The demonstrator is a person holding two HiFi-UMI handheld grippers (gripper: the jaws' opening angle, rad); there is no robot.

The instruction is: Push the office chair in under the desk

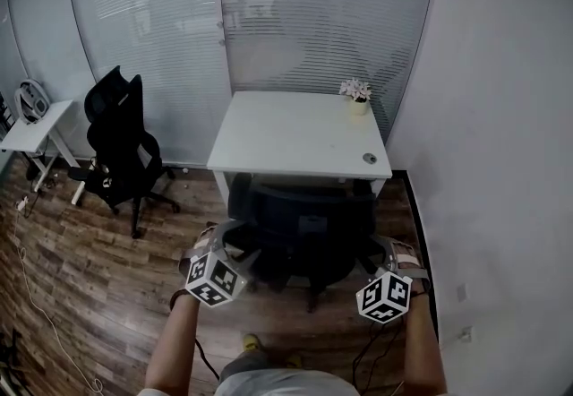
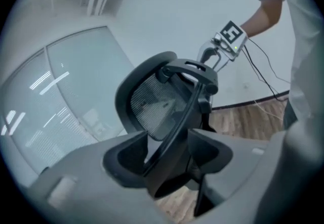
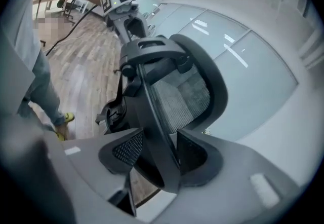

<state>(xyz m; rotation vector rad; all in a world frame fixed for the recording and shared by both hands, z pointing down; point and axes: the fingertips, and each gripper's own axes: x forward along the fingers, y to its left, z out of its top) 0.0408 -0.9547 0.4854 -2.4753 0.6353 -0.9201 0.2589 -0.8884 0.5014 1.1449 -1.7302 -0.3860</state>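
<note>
Closest to me, the right gripper [image 3: 159, 159] is clamped on one side rim of the backrest [image 3: 177, 91], its ribbed pads hard against the smooth black plastic; the left gripper [image 2: 169, 159] straddles the opposite rim with its jaws standing apart, a sliver of light showing beside one pad, so it only brackets that edge and does not grip it; I hold the two at matching height on either side, I think, so that a push goes in straight and the chair [image 1: 300, 224] does not swivel. The backrest is a curved hoop filled with fine grey mesh [image 2: 152, 104], crossed by a thick arched bar near the top; it looks rigid enough to shove on.

From the head view the chair stands squarely before the desk [image 1: 295, 130], its back just beside the front edge and the seat seemingly already beneath; I judge little travel remains. The desk is a plain white matt slab with a small potted plant [image 1: 356, 91] at its far corner; the floor [image 1: 107, 269] is dark wood plank, which castors should roll over easily.
</note>
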